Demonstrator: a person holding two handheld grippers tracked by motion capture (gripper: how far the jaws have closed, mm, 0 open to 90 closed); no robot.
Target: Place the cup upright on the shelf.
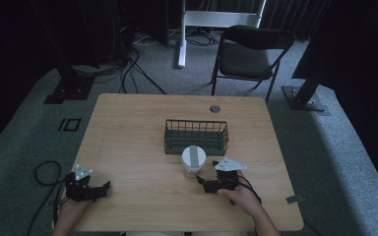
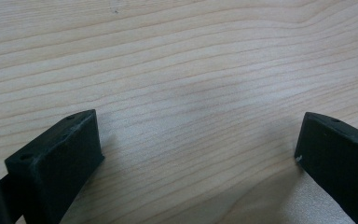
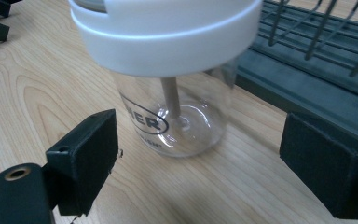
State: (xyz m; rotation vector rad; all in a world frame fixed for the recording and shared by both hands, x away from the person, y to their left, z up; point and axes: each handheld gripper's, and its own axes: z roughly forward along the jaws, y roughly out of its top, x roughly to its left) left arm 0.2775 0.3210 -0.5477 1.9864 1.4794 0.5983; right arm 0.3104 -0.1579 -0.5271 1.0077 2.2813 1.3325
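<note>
Low in the right gripper view we see our right gripper with jaws spread wide, holding nothing; the clear jar with its white lid stands just beyond them at frame centre, the wire basket behind at upper right. Our left gripper gapes wide over bare table.

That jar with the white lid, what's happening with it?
A person is holding a claw in each hand at a wooden table. The right claw is open and pointed at the clear jar, which stands upright with its white lid on, just in front of a dark wire basket. The jaws sit on either side of the jar but are not touching it. The left claw rests open over bare table, away from the jar.
</note>
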